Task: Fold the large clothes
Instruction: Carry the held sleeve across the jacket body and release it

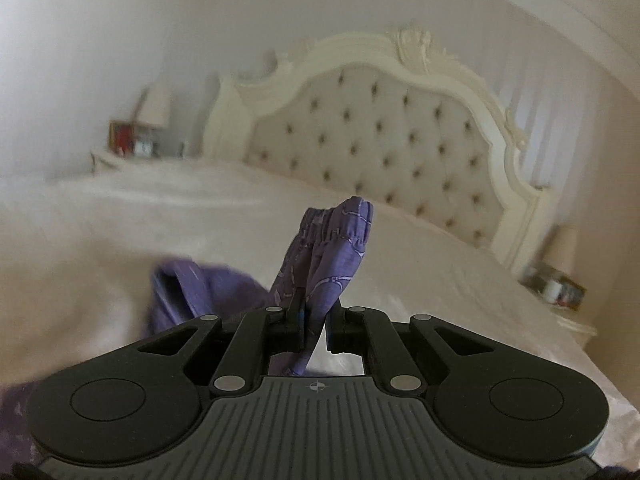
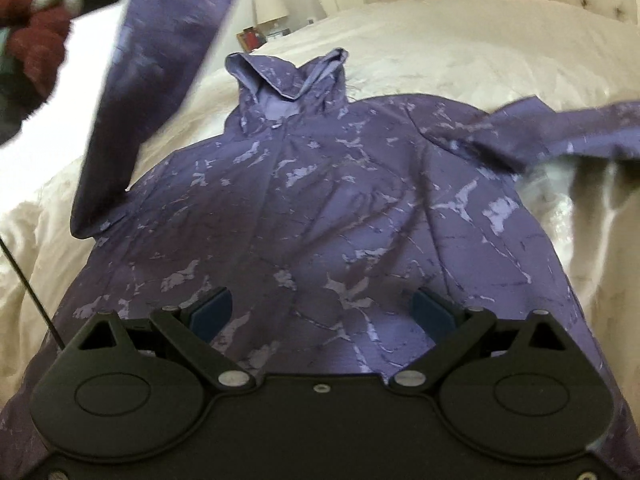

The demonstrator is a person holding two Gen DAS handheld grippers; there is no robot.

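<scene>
A purple hooded jacket (image 2: pixel 320 208) with a pale marbled print lies spread on a cream bed, hood (image 2: pixel 288 76) toward the headboard. My left gripper (image 1: pixel 314 312) is shut on the elastic cuff of its sleeve (image 1: pixel 332 248) and holds it up off the bed. That raised sleeve (image 2: pixel 152 80) shows at the upper left of the right wrist view. My right gripper (image 2: pixel 322 312) is open and empty, hovering over the jacket's lower body. The other sleeve (image 2: pixel 560 128) stretches out to the right.
The cream bedspread (image 1: pixel 160 216) covers the bed, with a tufted headboard (image 1: pixel 380 132) behind. Nightstands with lamps (image 1: pixel 156 108) stand on both sides. A dark red bundle (image 2: pixel 36 44) lies at the far left of the right wrist view.
</scene>
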